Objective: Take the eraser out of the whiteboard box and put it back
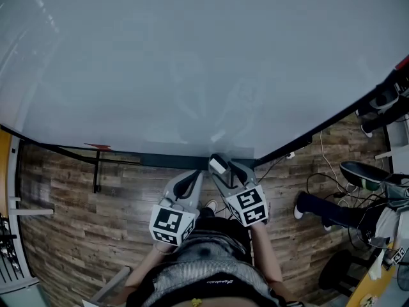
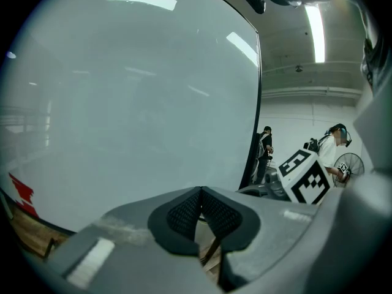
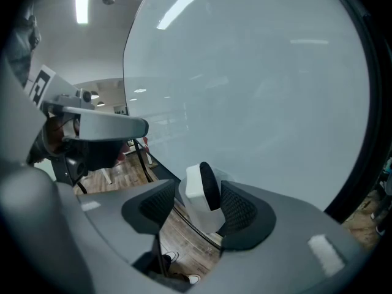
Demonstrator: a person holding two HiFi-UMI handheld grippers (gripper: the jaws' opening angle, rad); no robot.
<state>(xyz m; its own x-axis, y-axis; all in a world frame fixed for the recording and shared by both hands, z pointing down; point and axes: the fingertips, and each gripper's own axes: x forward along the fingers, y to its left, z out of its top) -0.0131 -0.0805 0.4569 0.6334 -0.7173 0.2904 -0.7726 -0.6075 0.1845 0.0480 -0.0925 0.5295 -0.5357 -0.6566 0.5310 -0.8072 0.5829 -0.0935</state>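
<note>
The eraser [image 3: 199, 182] seems back at the whiteboard's [image 1: 192, 56] lower edge, loose between the right gripper's [image 3: 199, 208] parted jaws; the left gripper [image 2: 201, 201] is closed, empty.

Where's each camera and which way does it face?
Head view: head-mounted, steeply down at whiteboard, floor; left gripper, right gripper, arms show.
Left gripper view: on left gripper, facing whiteboard; shut jaws show.
Right gripper view: on right gripper, facing whiteboard; eraser between open jaws.
Shared: head and right gripper views show eraser.
</note>
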